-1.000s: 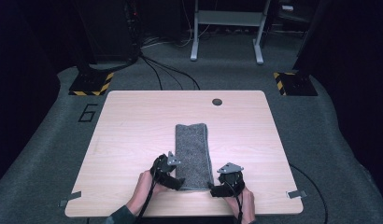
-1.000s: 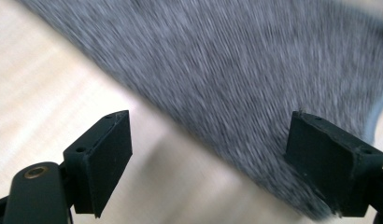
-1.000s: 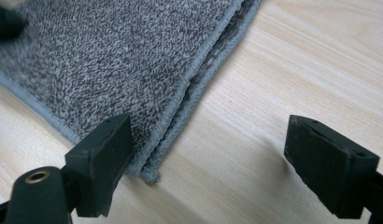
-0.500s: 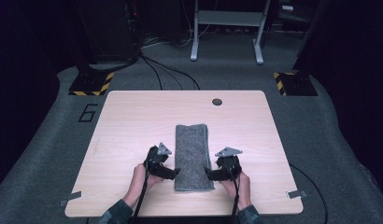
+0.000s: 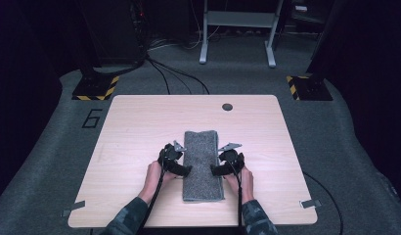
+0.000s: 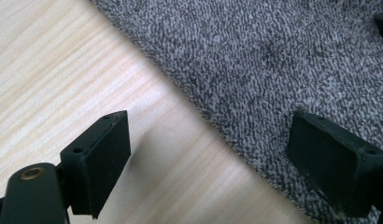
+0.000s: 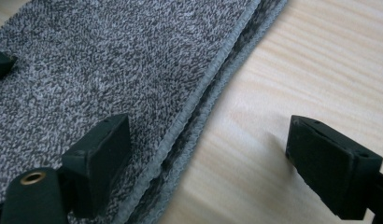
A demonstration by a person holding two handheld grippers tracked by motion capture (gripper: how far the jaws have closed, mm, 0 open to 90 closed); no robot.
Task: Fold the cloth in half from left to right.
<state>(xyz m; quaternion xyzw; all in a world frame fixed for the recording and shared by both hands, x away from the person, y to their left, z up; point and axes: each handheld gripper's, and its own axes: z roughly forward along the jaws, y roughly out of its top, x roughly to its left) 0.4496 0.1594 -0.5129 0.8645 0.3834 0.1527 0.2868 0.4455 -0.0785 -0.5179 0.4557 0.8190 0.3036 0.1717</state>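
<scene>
Pale wood of the table (image 5: 135,132) lay under both tools, with grey carpet around it. The left gripper (image 6: 210,154) stood open, one jaw over bare wood and the other over the folded grey towel (image 5: 202,164), gripping nothing; the right gripper (image 7: 208,161) was likewise open astride the towel's hemmed opposite edge. That towel lay lengthwise at the table's middle, between the person's hands.

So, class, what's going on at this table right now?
A person holds a two-jaw gripper in each hand over a folded grey towel lying on a wooden table. The left gripper straddles the towel's left edge and the right gripper its right edge. Both sets of jaws stand open, gripping nothing.
</scene>
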